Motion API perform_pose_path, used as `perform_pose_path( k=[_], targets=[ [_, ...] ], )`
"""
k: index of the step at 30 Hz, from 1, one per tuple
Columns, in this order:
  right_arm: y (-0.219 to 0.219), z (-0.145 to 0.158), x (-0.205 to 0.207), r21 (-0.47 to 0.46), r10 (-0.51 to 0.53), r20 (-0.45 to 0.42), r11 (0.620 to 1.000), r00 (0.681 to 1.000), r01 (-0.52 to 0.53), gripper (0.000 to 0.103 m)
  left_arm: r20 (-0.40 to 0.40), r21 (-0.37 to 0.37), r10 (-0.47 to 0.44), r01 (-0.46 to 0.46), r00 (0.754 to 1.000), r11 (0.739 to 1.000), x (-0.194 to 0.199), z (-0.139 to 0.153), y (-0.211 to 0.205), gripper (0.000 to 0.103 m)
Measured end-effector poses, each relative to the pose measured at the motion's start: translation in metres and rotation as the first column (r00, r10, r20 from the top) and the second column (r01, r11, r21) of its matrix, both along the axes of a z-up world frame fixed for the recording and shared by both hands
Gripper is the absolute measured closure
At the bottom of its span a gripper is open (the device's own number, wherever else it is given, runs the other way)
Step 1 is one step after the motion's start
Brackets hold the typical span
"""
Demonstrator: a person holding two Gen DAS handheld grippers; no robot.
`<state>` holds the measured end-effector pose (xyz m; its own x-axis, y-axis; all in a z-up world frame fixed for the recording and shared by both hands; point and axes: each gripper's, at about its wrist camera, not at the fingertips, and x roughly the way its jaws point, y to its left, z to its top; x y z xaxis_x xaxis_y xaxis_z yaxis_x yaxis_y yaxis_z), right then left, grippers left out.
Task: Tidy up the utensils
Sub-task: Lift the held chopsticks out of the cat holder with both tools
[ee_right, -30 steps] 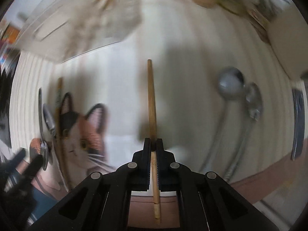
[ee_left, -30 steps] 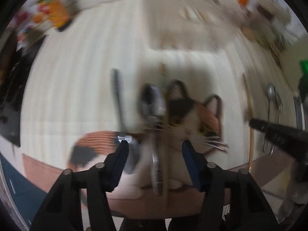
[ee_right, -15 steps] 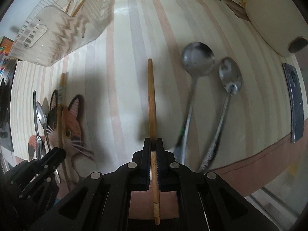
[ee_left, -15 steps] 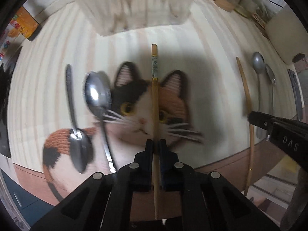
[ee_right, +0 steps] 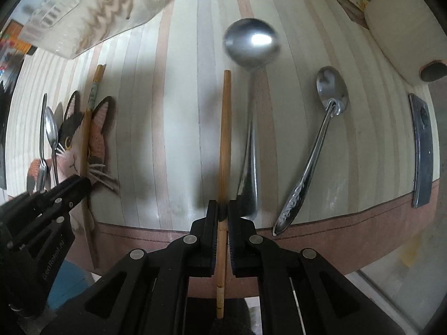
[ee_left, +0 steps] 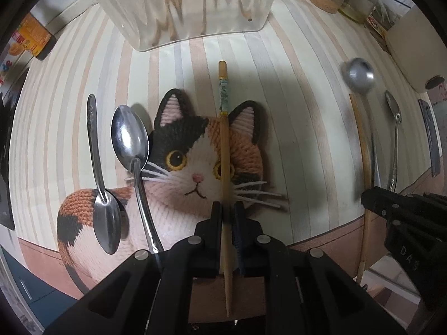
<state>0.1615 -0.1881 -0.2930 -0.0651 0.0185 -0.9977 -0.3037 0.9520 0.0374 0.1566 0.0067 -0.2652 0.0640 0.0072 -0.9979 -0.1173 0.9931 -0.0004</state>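
Left tool (ee_left: pixel 228 209) clamped on chopstick (ee_left: pixel 224 150), right tool (ee_right: pixel 222 209) likewise, table edge (ee_right: pixel 335 223) seemingly close below.

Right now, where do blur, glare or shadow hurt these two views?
Left wrist view: the round ladle at the right is motion-smeared, the big spoon carries a glare streak, and a dark shadow covers the striped cloth near the cat mat. Right wrist view: the ladle bowl is smeared with a white hotspot, the clear basket is soft, and the edges bend.

The right gripper (ee_right: pixel 222 214) clamps a plain wooden chopstick (ee_right: pixel 225 139) vertically above the striped tablecloth (ee_right: pixel 173 111). Two metal spoons (ee_right: pixel 315 150) lie just right of it.
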Motion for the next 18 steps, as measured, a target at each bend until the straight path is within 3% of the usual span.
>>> perform_pose_path(
  k=[4,10,18],
  targets=[
    [0.01,0.001,-0.009,-0.027,0.015,0.015,1.0,1.0,-0.015,0.096,-0.002,-0.031,0.032,-0.032,0.999,0.999,0.006,-0.004,0.007,0.098],
    [0.02,0.007,-0.005,-0.005,0.02,0.052,1.0,0.998,-0.02,0.096,-0.018,-0.084,0.178,-0.179,0.984,0.98,0.007,-0.005,0.038,0.098],
    [0.031,0.011,-0.014,-0.035,0.061,0.007,0.998,0.998,-0.061,0.095,-0.026,-0.038,0.129,-0.13,0.991,0.991,0.012,-0.007,0.027,0.096]
  ],
)
